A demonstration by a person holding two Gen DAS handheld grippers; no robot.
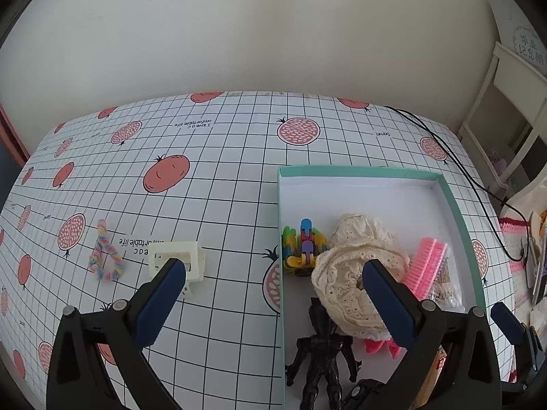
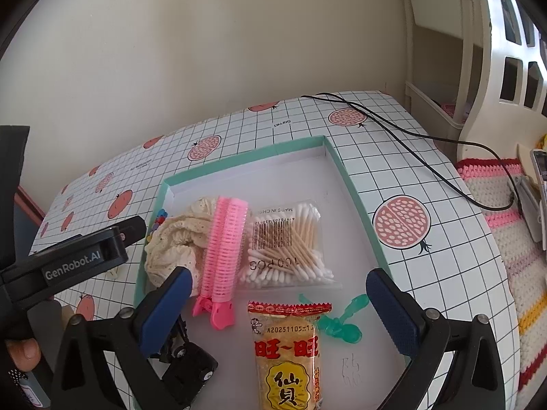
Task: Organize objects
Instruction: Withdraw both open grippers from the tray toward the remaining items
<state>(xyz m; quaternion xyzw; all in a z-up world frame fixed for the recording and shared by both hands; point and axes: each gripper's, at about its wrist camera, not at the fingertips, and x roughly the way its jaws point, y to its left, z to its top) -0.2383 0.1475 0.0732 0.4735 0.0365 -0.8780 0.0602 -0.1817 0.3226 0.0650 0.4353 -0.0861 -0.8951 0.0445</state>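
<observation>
Toys, hair things and small packets are being gathered into a shallow green-rimmed box that sits on the counter, so the box is the landmark for everything else. Inside it, near its left wall, lies a toy of bright plastic links; beside that a bundle of cream lace, then a pink hair roller clip leaning on the lace, and a clear bag of cotton swabs flat on the white floor. Toward the near end rest a rice cracker packet, a small green plastic piece, a black figure and a black toy car. They lie loosely, some overlapping, which suggests they were dropped in rather than arranged (tidying here seems to mean "all in one place").

Two things are not yet in: a white hair claw and a pastel braided loop, both on the counter well to the left of the box.

The left gripper hangs over the box's left wall with its fingers spread wide and nothing between them; one finger overlaps the white claw in view. The right gripper hovers over the box's contents, fingers equally wide and empty.
</observation>
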